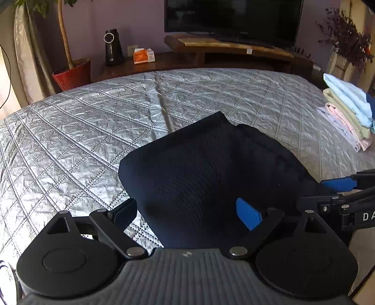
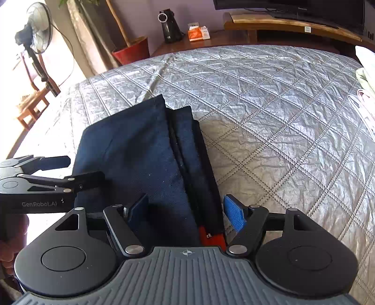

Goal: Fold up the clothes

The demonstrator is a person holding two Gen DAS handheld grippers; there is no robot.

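Navy garment (image 1: 211, 178) lies folded on the bed (image 1: 93, 131), near the front edge, on a silver quilted cover. Seen from the right wrist, it (image 2: 131, 159) is a rough rectangle with several stacked layers showing along its right side, edges running away from the camera. A red-orange patch (image 2: 212, 238) shows at the near end of those layers, just in front of the gripper body.

Left gripper (image 1: 189, 214): jaws wide apart, angled down over the garment's near left part. Its left finger sits over the bed cover just beside the cloth's left edge; the blue pad (image 1: 248, 214) of the other finger sits over the cloth. Pads do not press on anything; nothing held.

Right gripper (image 2: 187, 212): jaws well apart, straddling the near end of the layered side of the garment. Cloth lies between the fingers, but neither pad pinches it; nothing gripped. Whether the pads brush the fabric cannot be told.

The two grippers are close, side by side: each shows at the edge of the other's view, the left one (image 2: 77, 171) over the garment's left side.

Stack (image 1: 349, 112) of folded pale clothes (light blue, pale green, pink) sits on the right part of the bed, well apart from the navy piece.

Beyond the bed: TV (image 1: 234, 18) on a wooden stand, red plant pot (image 1: 72, 77), standing fan (image 2: 39, 25) by the window.
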